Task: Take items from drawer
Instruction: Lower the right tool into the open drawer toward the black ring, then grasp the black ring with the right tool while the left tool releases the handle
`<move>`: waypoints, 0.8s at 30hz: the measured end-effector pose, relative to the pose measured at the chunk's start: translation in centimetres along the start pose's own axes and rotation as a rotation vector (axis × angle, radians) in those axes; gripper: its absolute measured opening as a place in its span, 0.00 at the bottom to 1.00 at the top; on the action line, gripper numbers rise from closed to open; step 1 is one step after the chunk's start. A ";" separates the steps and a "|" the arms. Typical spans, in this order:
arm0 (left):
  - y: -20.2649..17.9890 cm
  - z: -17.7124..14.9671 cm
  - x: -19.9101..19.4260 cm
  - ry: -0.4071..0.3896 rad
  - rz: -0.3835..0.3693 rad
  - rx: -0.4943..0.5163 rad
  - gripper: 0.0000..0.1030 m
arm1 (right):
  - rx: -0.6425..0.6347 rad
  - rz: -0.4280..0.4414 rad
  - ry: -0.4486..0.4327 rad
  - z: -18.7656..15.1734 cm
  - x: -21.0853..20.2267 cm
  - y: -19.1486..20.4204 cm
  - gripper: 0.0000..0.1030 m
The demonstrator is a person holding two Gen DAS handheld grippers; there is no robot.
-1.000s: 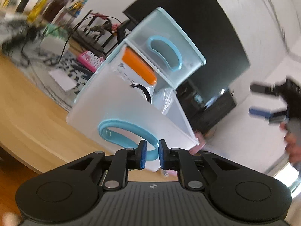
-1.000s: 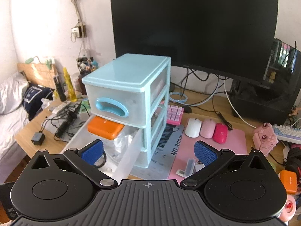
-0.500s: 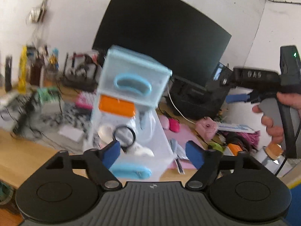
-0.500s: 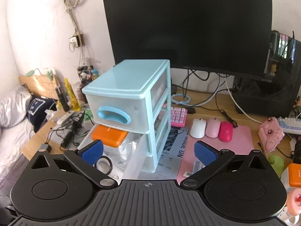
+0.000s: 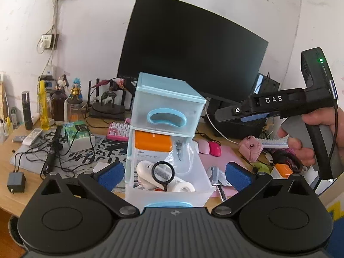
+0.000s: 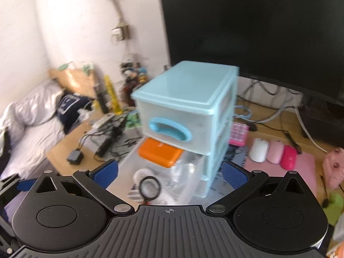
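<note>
Two hand-held grippers: the left hand-held gripper [image 5: 174, 175] and the right hand-held gripper [image 6: 169, 173], each with two blue pads spread wide.

One drawer unit [image 5: 166, 116] straight ahead of both, with three drawers; one, the middle drawer [image 5: 172, 185], is pulled out between the left one's fingers.

In that drawer: one orange case [image 5: 153, 142], one magnifying glass [image 5: 163, 172], one white tube [image 5: 148, 169], one tape roll [image 5: 185, 186].

Beyond the right one's right finger: three mice [image 6: 274, 151], white, pink, magenta.

One monitor [image 5: 189, 49] behind.
</note>
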State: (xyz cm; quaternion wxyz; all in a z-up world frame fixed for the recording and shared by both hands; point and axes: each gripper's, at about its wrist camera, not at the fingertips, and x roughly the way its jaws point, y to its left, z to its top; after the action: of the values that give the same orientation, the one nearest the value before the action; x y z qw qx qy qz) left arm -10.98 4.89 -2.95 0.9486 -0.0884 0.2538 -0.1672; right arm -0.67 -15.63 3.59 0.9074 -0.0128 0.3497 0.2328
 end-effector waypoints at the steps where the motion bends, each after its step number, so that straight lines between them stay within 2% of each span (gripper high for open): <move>1: 0.2 0.0 0.0 -0.002 0.002 -0.005 1.00 | -0.015 0.018 0.004 0.2 0.3 0.5 1.00; 8: 1.4 0.1 0.0 -0.014 -0.001 -0.032 1.00 | -0.138 0.093 0.105 0.5 4.6 3.6 0.96; 14: 2.1 0.0 -0.2 -0.018 -0.005 -0.034 1.00 | -0.157 0.049 0.229 -0.4 10.0 4.4 0.81; 16: 2.4 -0.1 -0.2 -0.019 -0.003 -0.039 1.00 | -0.164 0.034 0.271 -0.7 11.7 4.7 0.67; 17: 2.6 -0.1 -0.2 -0.019 -0.004 -0.044 1.00 | -0.165 0.028 0.287 -0.9 12.4 4.8 0.64; 24: 3.6 -0.2 0.0 -0.024 -0.010 -0.060 1.00 | -0.150 -0.006 0.354 -1.8 14.5 4.2 0.60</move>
State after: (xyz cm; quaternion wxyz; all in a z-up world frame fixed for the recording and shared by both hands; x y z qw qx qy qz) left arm -10.13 8.18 -4.03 0.9477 -0.1198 0.2470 -0.1631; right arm 5.76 -6.20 -6.44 0.8288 -0.1222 0.4856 0.2497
